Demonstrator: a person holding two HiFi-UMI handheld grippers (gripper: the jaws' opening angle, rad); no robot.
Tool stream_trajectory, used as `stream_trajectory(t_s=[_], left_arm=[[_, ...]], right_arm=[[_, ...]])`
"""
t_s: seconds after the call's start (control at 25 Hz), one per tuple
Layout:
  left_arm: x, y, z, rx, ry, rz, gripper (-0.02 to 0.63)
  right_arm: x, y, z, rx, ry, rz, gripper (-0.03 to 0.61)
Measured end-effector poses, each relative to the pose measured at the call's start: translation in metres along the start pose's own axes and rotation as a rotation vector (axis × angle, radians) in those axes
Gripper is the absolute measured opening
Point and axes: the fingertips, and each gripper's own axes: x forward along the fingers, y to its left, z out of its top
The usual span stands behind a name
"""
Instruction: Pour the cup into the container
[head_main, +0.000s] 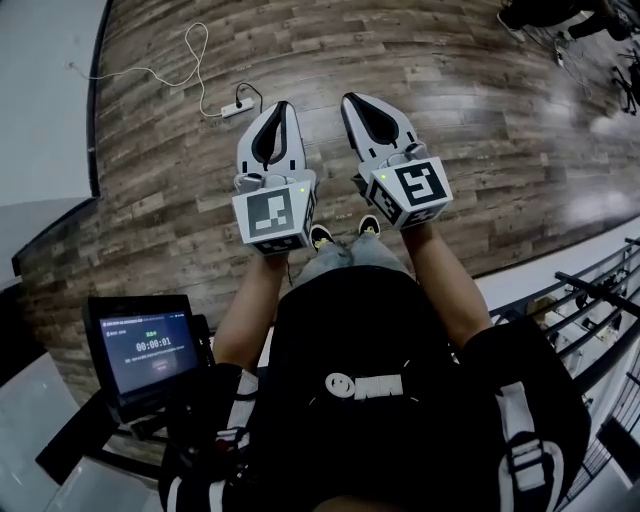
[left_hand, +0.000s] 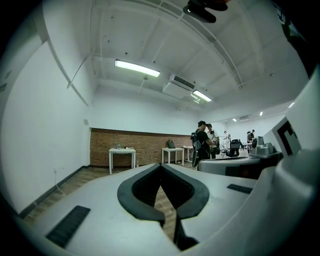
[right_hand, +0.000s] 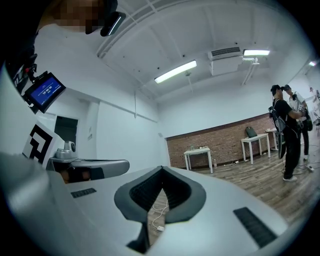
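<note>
Just right of the power strip (head_main: 232, 108), over the wooden floor (head_main: 450, 150), the left gripper (head_main: 282, 108) and right gripper (head_main: 352, 102) are held side by side. Each has its jaws pressed together on nothing, probably a ready posture before work begins. Neither cup nor container shows in any view.

Neither cup nor container shows in any of our views, our left gripper (head_main: 283, 104) and right gripper (head_main: 350, 98) held side by side above the wood floor (head_main: 480, 150), fingers closed tip to tip, holding nothing.
</note>
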Motion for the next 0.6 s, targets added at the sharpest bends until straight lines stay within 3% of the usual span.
stream_trajectory(t_s=[0.6], left_arm=[[-0.002, 0.006, 0.006, 0.007, -0.028, 0.004, -0.002]], right_arm=[[0.003, 0.013, 0.001, -0.039, 0.026, 0.014, -0.003]])
